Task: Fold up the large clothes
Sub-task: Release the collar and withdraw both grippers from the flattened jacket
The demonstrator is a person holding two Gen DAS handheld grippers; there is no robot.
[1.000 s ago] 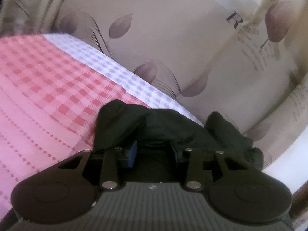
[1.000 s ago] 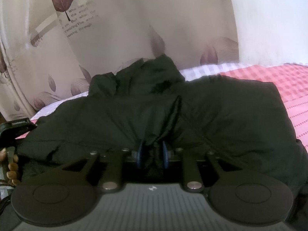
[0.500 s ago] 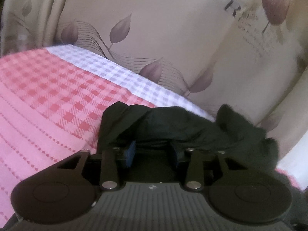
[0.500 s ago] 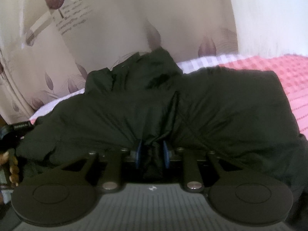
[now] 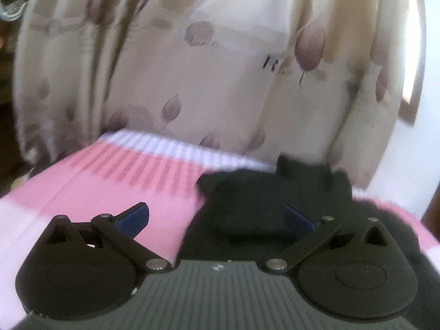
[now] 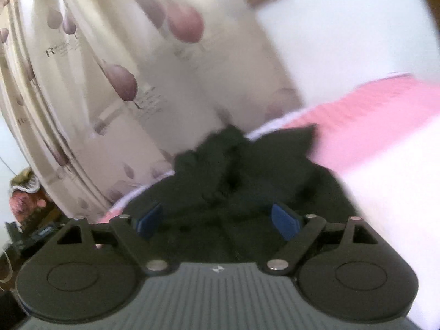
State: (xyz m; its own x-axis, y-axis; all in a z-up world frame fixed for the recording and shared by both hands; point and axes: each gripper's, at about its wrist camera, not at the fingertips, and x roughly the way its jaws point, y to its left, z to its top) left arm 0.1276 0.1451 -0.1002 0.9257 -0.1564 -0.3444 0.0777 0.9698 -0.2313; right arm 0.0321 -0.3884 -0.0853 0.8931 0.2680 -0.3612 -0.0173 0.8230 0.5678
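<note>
while blurred, left wrist view: left gripper point(image 5: 216, 220) spread wide, empty, over dark garment point(image 5: 264, 198) lying on pink checked bedsheet point(image 5: 110, 192) near curtain point(image 5: 220, 68). right wrist view: right gripper point(image 6: 217, 221) released too, above the crumpled garment point(image 6: 233, 170).

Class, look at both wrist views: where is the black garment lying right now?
The black garment lies bunched on the pink checked bedsheet, at the bed's edge below the leaf-print curtain; in both views it sits low and central, ahead of the open tongs.
</note>
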